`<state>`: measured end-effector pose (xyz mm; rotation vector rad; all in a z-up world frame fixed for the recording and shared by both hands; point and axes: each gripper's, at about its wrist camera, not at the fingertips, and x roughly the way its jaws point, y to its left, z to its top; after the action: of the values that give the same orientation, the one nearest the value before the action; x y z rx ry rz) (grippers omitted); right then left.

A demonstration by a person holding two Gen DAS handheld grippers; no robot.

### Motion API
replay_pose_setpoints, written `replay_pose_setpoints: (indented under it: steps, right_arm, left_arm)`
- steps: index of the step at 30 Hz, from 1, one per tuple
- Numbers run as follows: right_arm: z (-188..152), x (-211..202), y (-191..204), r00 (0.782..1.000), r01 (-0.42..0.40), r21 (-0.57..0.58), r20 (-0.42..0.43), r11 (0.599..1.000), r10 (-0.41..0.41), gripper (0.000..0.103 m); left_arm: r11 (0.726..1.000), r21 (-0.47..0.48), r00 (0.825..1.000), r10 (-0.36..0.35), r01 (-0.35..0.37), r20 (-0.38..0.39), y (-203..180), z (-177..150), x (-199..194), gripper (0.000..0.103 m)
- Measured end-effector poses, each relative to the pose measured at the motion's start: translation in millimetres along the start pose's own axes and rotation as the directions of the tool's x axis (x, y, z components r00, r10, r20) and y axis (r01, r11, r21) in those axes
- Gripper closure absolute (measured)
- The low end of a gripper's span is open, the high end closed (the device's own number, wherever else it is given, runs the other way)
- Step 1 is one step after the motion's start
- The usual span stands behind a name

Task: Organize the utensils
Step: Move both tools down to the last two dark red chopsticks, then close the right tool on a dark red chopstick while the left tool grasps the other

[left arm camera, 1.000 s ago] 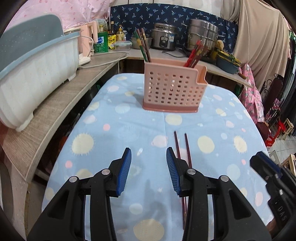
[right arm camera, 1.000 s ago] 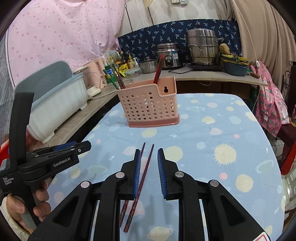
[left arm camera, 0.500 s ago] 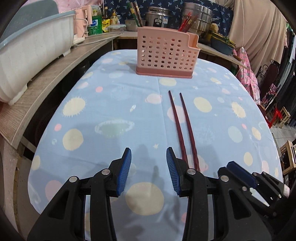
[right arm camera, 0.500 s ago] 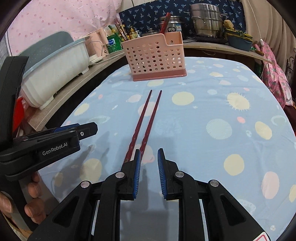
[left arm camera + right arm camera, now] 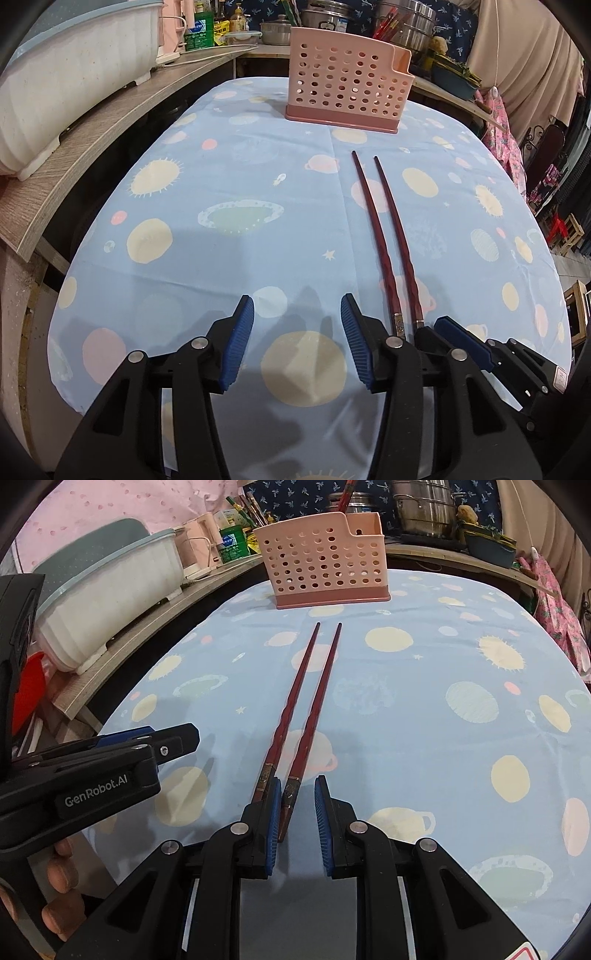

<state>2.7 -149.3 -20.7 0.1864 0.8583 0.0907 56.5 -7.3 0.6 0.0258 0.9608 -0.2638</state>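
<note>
Two dark red chopsticks [image 5: 384, 229] [image 5: 306, 701] lie side by side on the blue planet-print tablecloth [image 5: 240, 177], tips toward a pink perforated utensil basket [image 5: 347, 92] [image 5: 325, 565] at the far end. My right gripper [image 5: 298, 786] sits low over their handle ends. One handle lies between its jaws close to the left pad, with a gap to the other pad; the second handle runs under the left finger. My left gripper [image 5: 297, 314] hovers just left of the chopsticks, its jaws opening with nothing between them. Each gripper shows in the other's view [image 5: 461, 339] [image 5: 147, 749].
A white dish tub [image 5: 66, 81] sits on the wooden counter [image 5: 92, 147] along the left. Pots, bottles and more utensils stand behind the basket. The table drops off at its near and right edges. A person's fingers [image 5: 59, 878] hold the left gripper's handle.
Both grippers came down and tilted toward the table, so the chopsticks' handle ends now reach the right gripper's jaws. The left jaws stand wider than before.
</note>
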Motion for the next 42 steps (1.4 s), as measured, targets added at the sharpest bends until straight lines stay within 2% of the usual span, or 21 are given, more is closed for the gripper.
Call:
replay_pose_setpoints:
  steps: [5,8,12,16,19,25,30,37,39,42]
  right_arm:
    - [-1.6,2.8,4.0,1.000,0.014,-0.020,0.001,1.000,-0.014,0.084]
    - [-2.5,2.9,6.3,0.999,0.043,-0.041,0.007,0.998,-0.043,0.090]
    - [-3.1,0.6,-3.2,0.999,0.048,-0.011,0.012,0.999,-0.048,0.096]
    - [-4.7,-5.0,-19.2,0.998,0.061,0.029,0.021,0.998,-0.062,0.096]
    - [-7.4,-10.3,-32.6,0.997,0.072,0.058,0.024,0.996,-0.073,0.096]
    - [-11.8,-20.0,-55.3,0.996,0.076,0.107,0.027,0.991,-0.079,0.096]
    - [-13.9,-21.6,-58.7,0.997,0.070,0.117,0.031,0.991,-0.074,0.096]
    - [-14.5,-21.6,-60.0,0.997,0.060,0.122,0.037,0.991,-0.065,0.096]
    - [-14.6,-21.7,-60.1,0.997,0.061,0.122,0.036,0.991,-0.066,0.096]
    - [-14.6,-21.6,-59.9,0.997,0.061,0.122,0.036,0.991,-0.066,0.096]
  left_arm:
    - [1.000,-0.002,1.000,-0.003,0.003,0.000,0.8,-1.2,0.2,0.052]
    - [1.000,-0.005,1.000,-0.009,0.009,-0.005,0.8,-1.4,1.9,0.052]
    - [1.000,0.006,1.000,-0.012,0.012,-0.013,-4.3,-1.3,4.1,0.052]
    - [1.000,0.019,1.000,-0.024,0.024,-0.019,-12.8,-1.8,4.6,0.050]
    - [0.999,0.027,0.999,-0.041,0.042,-0.025,-22.3,-3.7,5.7,0.042]
    - [0.996,0.060,0.997,-0.065,0.068,-0.041,-45.4,-8.3,11.7,0.041]
    - [0.994,0.086,0.996,-0.063,0.067,-0.058,-58.5,-13.1,21.4,0.042]
    - [0.992,0.120,0.999,-0.022,0.026,-0.036,-64.2,-16.6,22.1,0.049]
    - [0.992,0.123,0.999,-0.014,0.018,-0.031,-64.4,-17.1,21.5,0.054]
    - [0.992,0.123,1.000,-0.011,0.014,-0.025,-62.5,-17.3,20.6,0.067]
